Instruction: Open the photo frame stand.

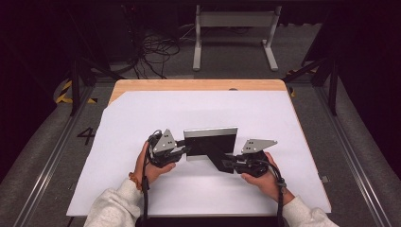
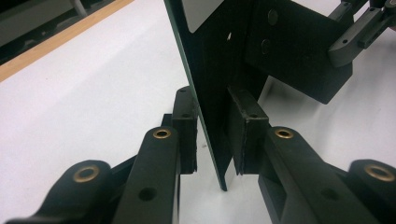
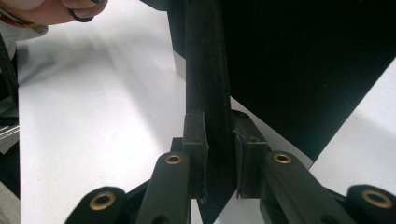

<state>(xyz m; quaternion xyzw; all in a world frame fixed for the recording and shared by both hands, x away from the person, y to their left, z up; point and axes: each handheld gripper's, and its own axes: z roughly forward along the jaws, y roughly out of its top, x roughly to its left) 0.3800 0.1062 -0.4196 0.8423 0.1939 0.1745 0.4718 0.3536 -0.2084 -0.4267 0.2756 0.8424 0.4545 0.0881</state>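
Frame (image 1: pixel 210 137) stood upright on its long edge mid-sheet (image 1: pixel 142 189) in the high view, its long axis running across the table (image 1: pixel 198 85) from my left hand toward my right. Its strut (image 1: pixel 218 158) angled off the back toward me and to the right. My left gripper (image 1: pixel 183 150) sat at the frame's left end and my right gripper (image 1: pixel 230 163) at the strut's low tip. Each arm was therefore already at its own part, with neither one nearer the other's.

Left gripper view: the frame's end edge rose straight ahead between the jaws (image 2: pixel 212 100), one pad on each face. They were drawn in close, but a sliver of white showed by the lower left pad (image 2: pixel 187 135), so I could not tell whether they were pressing yet. The right gripper showed farther off, at the top right.

Right gripper view: the strut (image 3: pixel 208 93) ran up dead centre, and both pads were clamped hard on it. The frame's dark back lay beyond, to the right.

I judged the next move to turn on the hinge line. The strut would swing about the frame's back, so the left side had to hold that long axis steady while the right carried the strut.
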